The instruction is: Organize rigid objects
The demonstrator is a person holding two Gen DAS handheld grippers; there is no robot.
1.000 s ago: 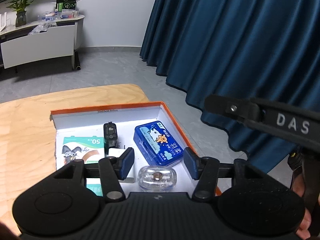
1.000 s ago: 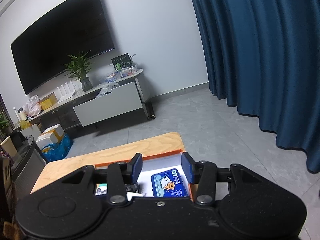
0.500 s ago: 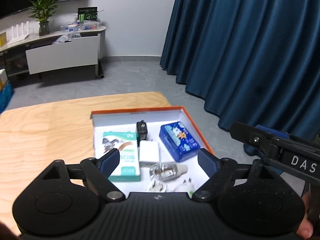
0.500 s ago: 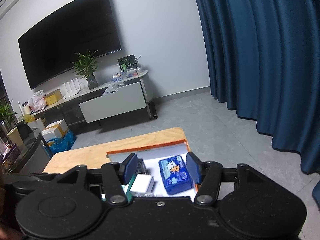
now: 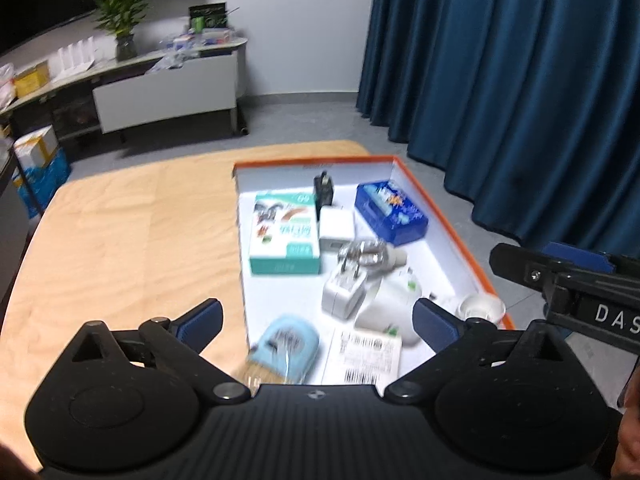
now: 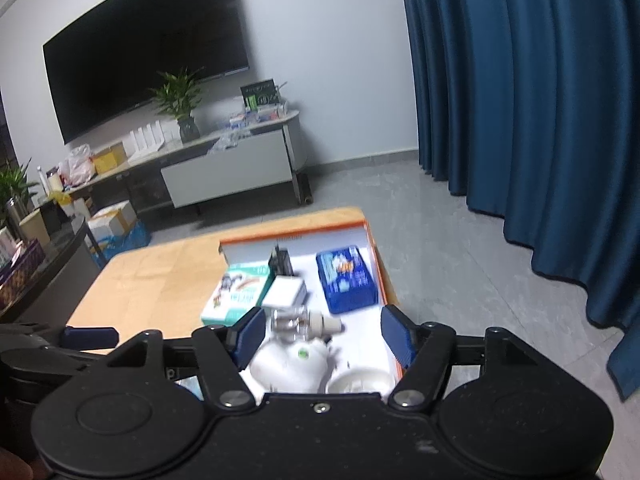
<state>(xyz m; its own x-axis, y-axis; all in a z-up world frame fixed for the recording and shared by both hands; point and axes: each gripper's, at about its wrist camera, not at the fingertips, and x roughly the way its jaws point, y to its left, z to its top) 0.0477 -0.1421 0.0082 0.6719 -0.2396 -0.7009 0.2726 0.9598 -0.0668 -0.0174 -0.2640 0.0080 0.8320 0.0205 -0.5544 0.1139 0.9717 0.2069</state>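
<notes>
**A:** What is hard to see here?

**B:** Lots is blurry. The near end of the box (image 5: 452, 236) hides behind the left gripper (image 5: 316, 320). A light blue thing (image 5: 290, 346) and a paper with barcodes (image 5: 368, 354) are cut off there. The printing on the packs is too smeared to read.

**A:** Where are the things?

**B:** All in the box, which sits on the far right part of the wood surface (image 5: 132, 248). It is flat white card with an orange rim.

**A:** What shapes?

**B:** A blue pack (image 5: 390, 212) like a brick. A green and white carton (image 5: 286, 234). A small black block (image 5: 323, 190) at the back. A square white charger (image 5: 337, 226). A clear shiny thing (image 5: 366, 254), hard to make out. A white plug (image 5: 345, 288) with metal pins. A round white lump (image 5: 390, 300).

**A:** And the jaws?

**B:** The left jaws are opening, spread wide, nothing pinched. The right gripper (image 6: 324, 334) has opening jaws too, above the box and not gripping anything.
</notes>
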